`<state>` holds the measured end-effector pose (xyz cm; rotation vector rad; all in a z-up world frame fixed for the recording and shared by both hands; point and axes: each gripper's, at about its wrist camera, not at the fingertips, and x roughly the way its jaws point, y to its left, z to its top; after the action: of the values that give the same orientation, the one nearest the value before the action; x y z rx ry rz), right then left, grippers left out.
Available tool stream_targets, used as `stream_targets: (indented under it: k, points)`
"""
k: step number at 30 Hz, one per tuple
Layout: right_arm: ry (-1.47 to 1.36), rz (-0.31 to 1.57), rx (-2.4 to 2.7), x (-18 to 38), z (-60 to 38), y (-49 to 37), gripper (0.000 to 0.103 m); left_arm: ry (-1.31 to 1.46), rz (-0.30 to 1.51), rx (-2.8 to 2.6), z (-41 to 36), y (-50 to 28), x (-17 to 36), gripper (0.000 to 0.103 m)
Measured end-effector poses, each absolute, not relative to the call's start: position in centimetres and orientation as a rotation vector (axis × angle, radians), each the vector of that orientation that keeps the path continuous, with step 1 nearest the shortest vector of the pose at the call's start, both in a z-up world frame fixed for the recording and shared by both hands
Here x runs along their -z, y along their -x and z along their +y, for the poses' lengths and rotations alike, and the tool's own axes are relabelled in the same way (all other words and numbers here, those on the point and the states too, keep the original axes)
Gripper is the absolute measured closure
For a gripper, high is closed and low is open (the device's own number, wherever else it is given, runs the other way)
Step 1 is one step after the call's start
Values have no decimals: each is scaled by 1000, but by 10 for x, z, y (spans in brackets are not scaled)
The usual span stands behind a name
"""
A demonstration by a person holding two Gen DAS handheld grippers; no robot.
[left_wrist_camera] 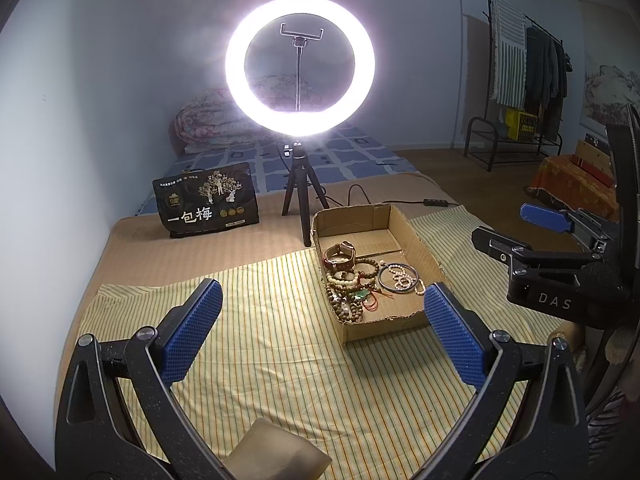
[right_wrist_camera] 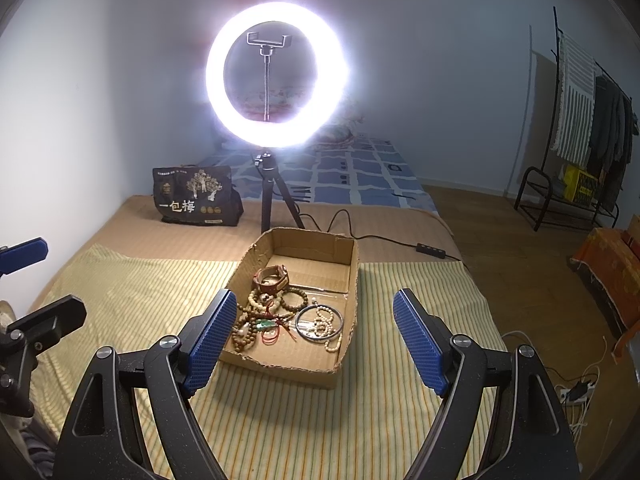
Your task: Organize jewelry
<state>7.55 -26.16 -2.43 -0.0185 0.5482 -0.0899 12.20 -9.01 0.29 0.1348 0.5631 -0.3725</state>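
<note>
A shallow cardboard box (left_wrist_camera: 404, 236) (right_wrist_camera: 352, 264) sits on a striped cloth and holds the jewelry: a brown leather watch (left_wrist_camera: 340, 257) (right_wrist_camera: 272, 276), several wooden bead bracelets (left_wrist_camera: 344, 292) (right_wrist_camera: 256, 320), a dark bangle (left_wrist_camera: 398, 277) (right_wrist_camera: 320, 323) and a string of pale beads (left_wrist_camera: 404, 278) (right_wrist_camera: 326, 326). My left gripper (left_wrist_camera: 322, 300) is open and empty, above the cloth just left of the box. My right gripper (right_wrist_camera: 314, 316) is open and empty, hovering over the box's near end; it also shows at the right of the left wrist view (left_wrist_camera: 520, 232).
A lit ring light on a tripod (left_wrist_camera: 300, 66) (right_wrist_camera: 276, 80) stands behind the box. A black snack bag (left_wrist_camera: 206, 200) (right_wrist_camera: 196, 196) stands at the back left. A cable with a switch (right_wrist_camera: 432, 250) runs right. The bed edge drops off at the right.
</note>
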Motion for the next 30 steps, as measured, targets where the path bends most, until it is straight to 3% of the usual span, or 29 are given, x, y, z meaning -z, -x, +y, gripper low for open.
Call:
stream_targets:
  k: [30]
  points:
    - [19,549,91,24,-261,-76,22,-137,565,370,-88,-123,-1,1]
